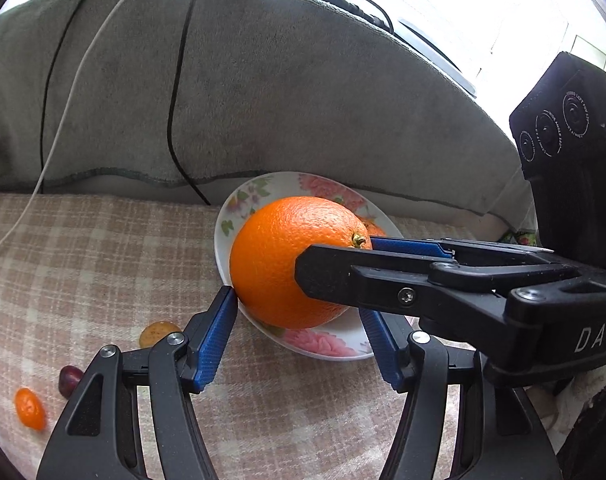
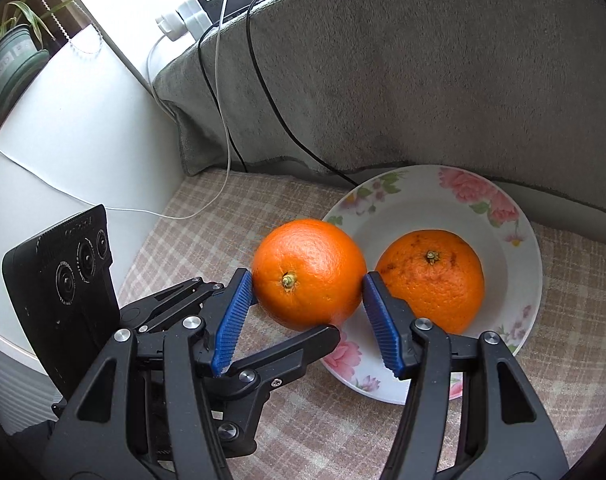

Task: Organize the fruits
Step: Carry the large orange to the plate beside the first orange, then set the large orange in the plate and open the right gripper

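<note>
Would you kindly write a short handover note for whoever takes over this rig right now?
Right claw: shut on the orange, pads on both sides.
Left claw: pads against the same orange; firm grip unclear.
Orange is over the plate rim.
Done: second orange lies in the plate.
Left: this orange, then likely the small orange fruit, dark fruit and yellowish fruit on the cloth.

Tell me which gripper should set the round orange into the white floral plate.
Right: the right gripper clamps the round orange on both sides, beside the white floral plate; left gripper: hold unclear.
</note>
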Demonstrator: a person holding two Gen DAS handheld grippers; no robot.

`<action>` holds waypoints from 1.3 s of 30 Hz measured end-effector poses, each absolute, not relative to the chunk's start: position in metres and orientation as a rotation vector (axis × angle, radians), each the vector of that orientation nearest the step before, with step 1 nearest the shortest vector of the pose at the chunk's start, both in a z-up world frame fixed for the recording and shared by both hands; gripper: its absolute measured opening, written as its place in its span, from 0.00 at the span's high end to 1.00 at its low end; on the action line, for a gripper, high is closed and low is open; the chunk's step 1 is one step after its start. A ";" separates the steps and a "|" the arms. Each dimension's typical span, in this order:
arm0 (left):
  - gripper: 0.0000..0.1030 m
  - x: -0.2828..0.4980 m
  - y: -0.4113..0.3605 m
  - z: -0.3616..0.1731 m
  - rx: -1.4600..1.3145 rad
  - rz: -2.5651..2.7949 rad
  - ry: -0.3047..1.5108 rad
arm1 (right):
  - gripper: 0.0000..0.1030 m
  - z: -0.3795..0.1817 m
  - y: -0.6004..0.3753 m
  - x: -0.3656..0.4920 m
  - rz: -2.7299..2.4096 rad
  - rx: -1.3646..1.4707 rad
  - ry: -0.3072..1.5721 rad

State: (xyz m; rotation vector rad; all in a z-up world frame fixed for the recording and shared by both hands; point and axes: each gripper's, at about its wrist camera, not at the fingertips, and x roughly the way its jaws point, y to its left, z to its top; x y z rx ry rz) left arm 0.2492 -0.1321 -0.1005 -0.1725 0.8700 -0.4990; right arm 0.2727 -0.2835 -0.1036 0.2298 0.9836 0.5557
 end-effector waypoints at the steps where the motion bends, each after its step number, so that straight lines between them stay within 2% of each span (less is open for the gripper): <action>1: 0.39 0.250 -0.133 -0.101 -0.165 -0.492 0.869 | 0.41 -0.103 -0.284 0.272 0.553 0.231 0.975; 10: 0.41 0.249 -0.126 -0.094 -0.166 -0.472 0.833 | 0.41 -0.087 -0.296 0.264 0.501 0.234 0.923; 15: 0.41 0.237 -0.122 -0.092 -0.161 -0.479 0.826 | 0.35 -0.084 -0.300 0.256 0.488 0.233 0.911; 22: 0.41 0.231 -0.114 -0.086 -0.158 -0.477 0.795 | 0.35 -0.077 -0.302 0.242 0.468 0.224 0.885; 26: 0.41 0.220 -0.107 -0.083 -0.156 -0.474 0.780 | 0.26 -0.073 -0.305 0.232 0.457 0.220 0.864; 39: 0.39 0.176 -0.076 -0.064 -0.128 -0.429 0.731 | 0.26 -0.067 -0.308 0.201 0.428 0.205 0.822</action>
